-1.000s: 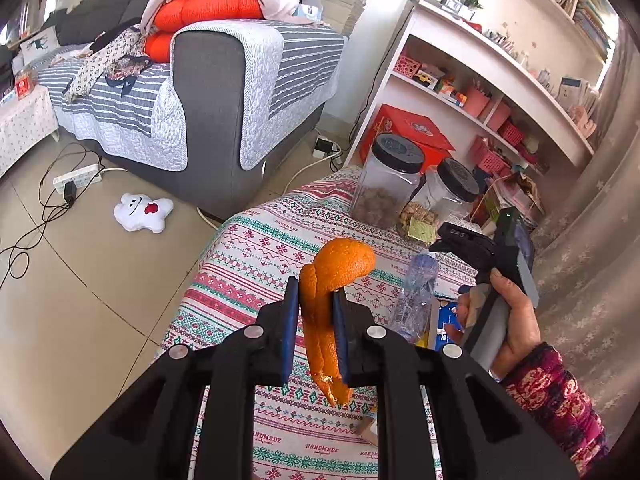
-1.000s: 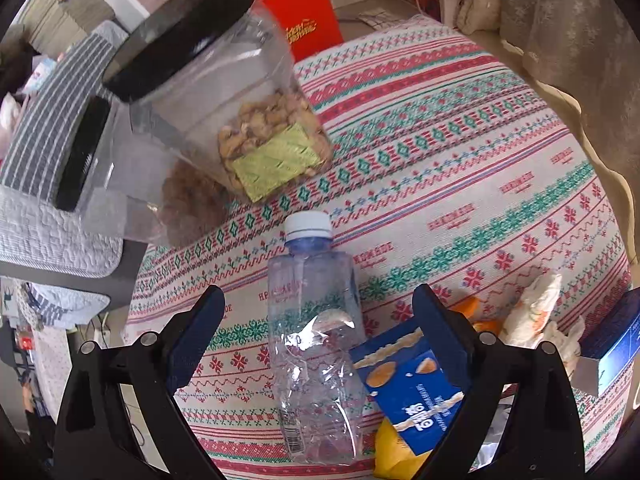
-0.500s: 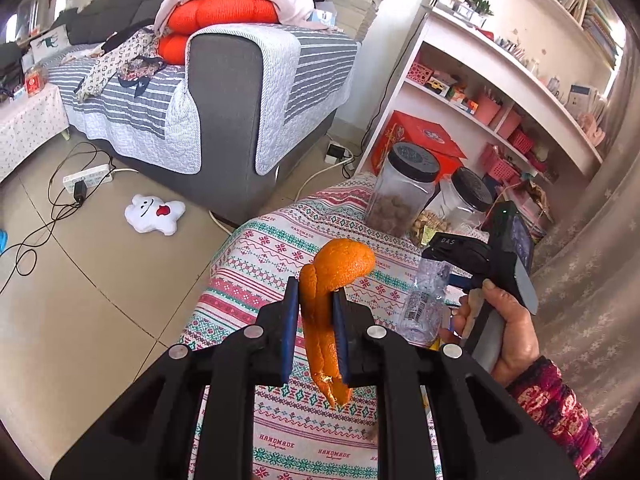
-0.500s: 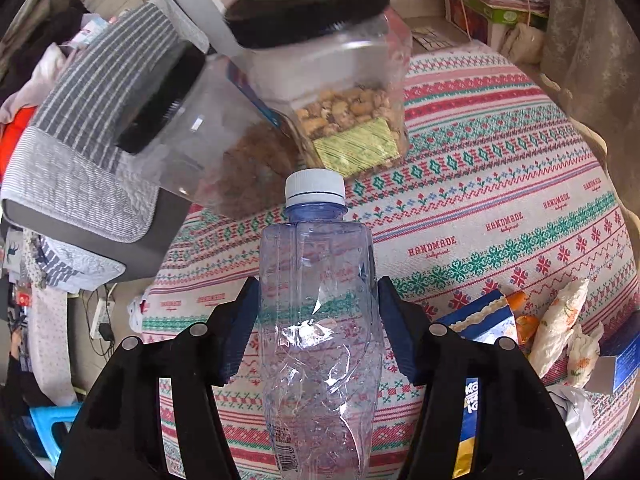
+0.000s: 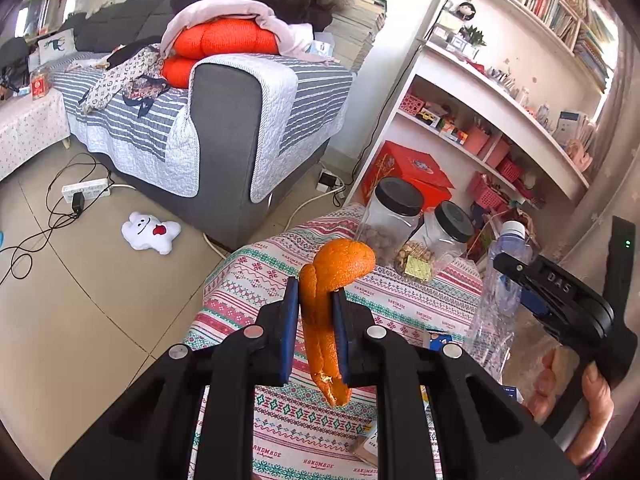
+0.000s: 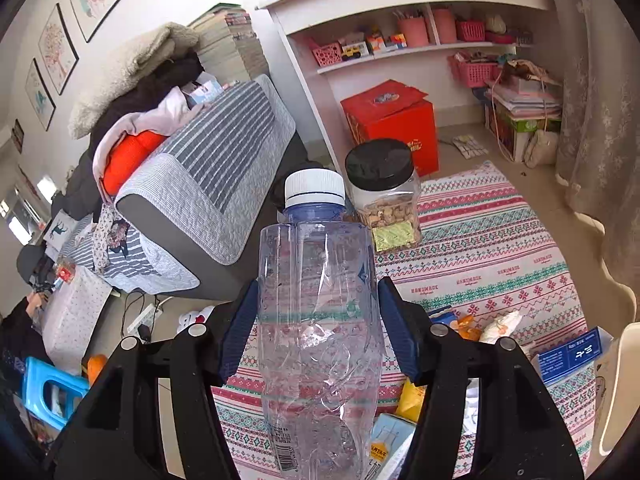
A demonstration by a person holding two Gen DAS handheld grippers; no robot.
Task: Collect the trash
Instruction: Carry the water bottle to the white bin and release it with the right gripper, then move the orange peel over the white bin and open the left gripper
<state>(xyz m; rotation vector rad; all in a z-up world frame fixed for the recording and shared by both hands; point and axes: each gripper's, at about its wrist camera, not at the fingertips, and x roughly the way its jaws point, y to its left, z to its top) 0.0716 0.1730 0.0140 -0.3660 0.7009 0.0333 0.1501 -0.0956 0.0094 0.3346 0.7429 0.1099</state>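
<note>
My left gripper is shut on a strip of orange peel and holds it above the table with the patterned cloth. My right gripper is shut on an empty clear plastic bottle with a white cap, held upright above the table; gripper and bottle also show at the right of the left wrist view. More trash lies on the cloth: a blue carton, orange peel bits, crumpled wrappers and a yellow pack.
Two black-lidded snack jars stand at the table's far edge. A grey sofa is left, white shelves and a red box behind. A white plush toy, power strip and blue stool are on the floor.
My right gripper closed on the bottle and lifted it upright off the table. My left gripper kept holding the peel and drew back a little from the table.
</note>
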